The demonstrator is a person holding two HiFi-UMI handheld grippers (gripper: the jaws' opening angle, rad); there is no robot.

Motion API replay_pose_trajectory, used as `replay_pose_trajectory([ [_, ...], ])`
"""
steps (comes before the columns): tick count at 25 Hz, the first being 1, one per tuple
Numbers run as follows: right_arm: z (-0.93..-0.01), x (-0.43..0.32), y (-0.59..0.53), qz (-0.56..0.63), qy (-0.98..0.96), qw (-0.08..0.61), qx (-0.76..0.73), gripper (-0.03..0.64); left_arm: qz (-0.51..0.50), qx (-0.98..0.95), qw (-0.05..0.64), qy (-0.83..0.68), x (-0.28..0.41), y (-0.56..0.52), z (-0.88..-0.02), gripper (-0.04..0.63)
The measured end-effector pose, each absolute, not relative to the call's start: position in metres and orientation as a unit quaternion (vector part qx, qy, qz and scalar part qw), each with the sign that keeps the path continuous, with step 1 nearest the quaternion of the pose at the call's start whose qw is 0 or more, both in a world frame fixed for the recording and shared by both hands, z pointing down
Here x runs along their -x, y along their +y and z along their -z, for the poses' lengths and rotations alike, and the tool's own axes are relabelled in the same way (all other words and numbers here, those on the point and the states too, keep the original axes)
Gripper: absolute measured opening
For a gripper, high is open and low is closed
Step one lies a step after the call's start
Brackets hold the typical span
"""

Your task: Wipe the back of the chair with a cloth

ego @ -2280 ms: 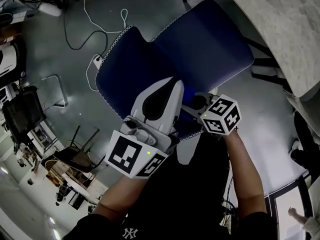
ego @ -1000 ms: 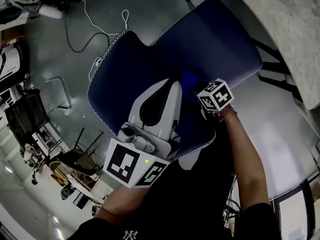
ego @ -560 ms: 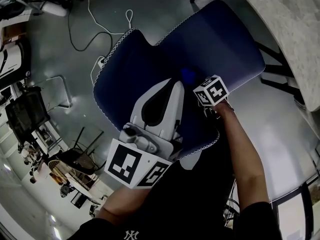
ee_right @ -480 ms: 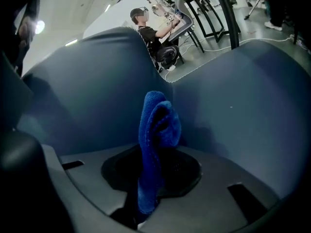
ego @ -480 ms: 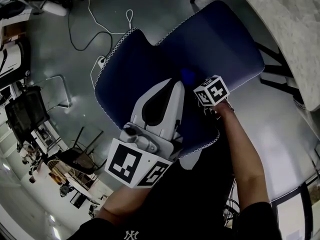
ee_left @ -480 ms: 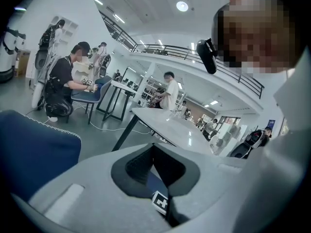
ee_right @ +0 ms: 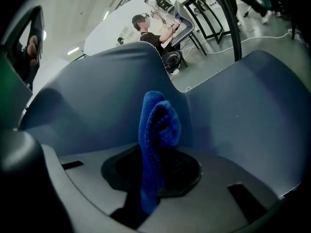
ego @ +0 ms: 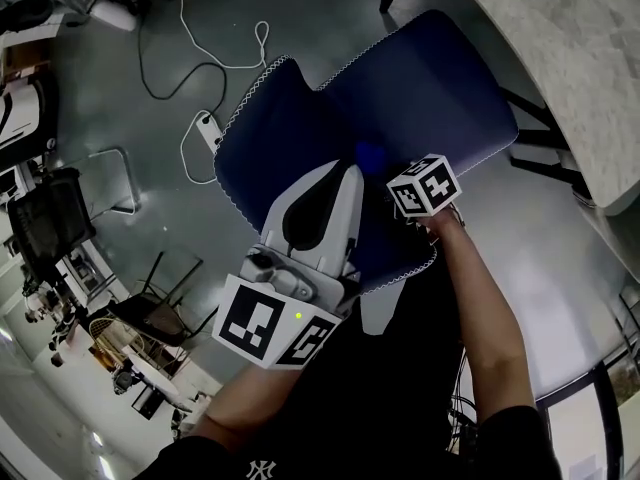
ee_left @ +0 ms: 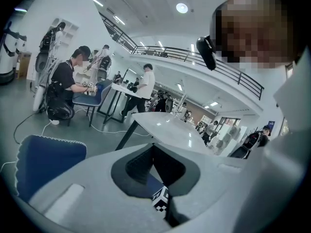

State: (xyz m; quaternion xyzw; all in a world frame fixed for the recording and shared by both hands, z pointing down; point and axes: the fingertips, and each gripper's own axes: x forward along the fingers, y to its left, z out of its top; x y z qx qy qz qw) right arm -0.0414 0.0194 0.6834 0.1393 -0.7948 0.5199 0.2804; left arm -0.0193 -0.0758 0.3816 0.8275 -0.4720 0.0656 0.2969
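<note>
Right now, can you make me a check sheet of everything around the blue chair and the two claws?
Surface: grey floor, smooth and a bit shiny.
Job's things: blue chair with white stitched edges; blue cloth.
Clutter: dark chair frames and other gear at the left edge of the head view.
Grippers: right claw is shut on the cloth, close in front of the chair's blue surface; touching cannot be told. Left claw is shut and empty, over the chair.
Cables: a white cable snakes over the floor to a power strip beside the chair.
Surroundings: pale stone-look table next to the chair; people at other tables.
</note>
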Motion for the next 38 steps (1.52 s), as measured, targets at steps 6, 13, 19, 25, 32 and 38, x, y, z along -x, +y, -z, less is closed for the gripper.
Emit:
replay_pose_trajectory([
  [6, -0.643, 0.047, 0.021, -0.523, -0.796, 0.268, -0.145, 0.086, -0.063, -0.827, 0.293, -0.477, 0.034, -0.070, -0.360, 0.009],
  [13, -0.587, 0.060, 0.023, -0.513, -0.809, 0.247, -0.148, 0.086, -0.063, -0.826, 0.291, -0.478, 0.054, -0.059, -0.341, 0.009],
  [19, -0.550, 0.070, 0.027, -0.503, -0.815, 0.238, -0.162, 0.086, -0.059, -0.831, 0.286, -0.474, 0.070, -0.050, -0.327, 0.009],
  [25, -0.508, 0.078, 0.030, -0.500, -0.821, 0.216, -0.173, 0.086, -0.058, -0.841, 0.279, -0.459, 0.077, -0.040, -0.316, 0.009],
  [32, -0.467, 0.085, 0.036, -0.471, -0.840, 0.210, -0.169, 0.086, -0.052, -0.853, 0.264, -0.447, 0.077, -0.035, -0.300, 0.009],
  [38, -0.424, 0.088, 0.023, -0.481, -0.855, 0.127, -0.144, 0.086, -0.058, -0.849, 0.261, -0.456, 0.076, -0.041, -0.302, 0.009],
])
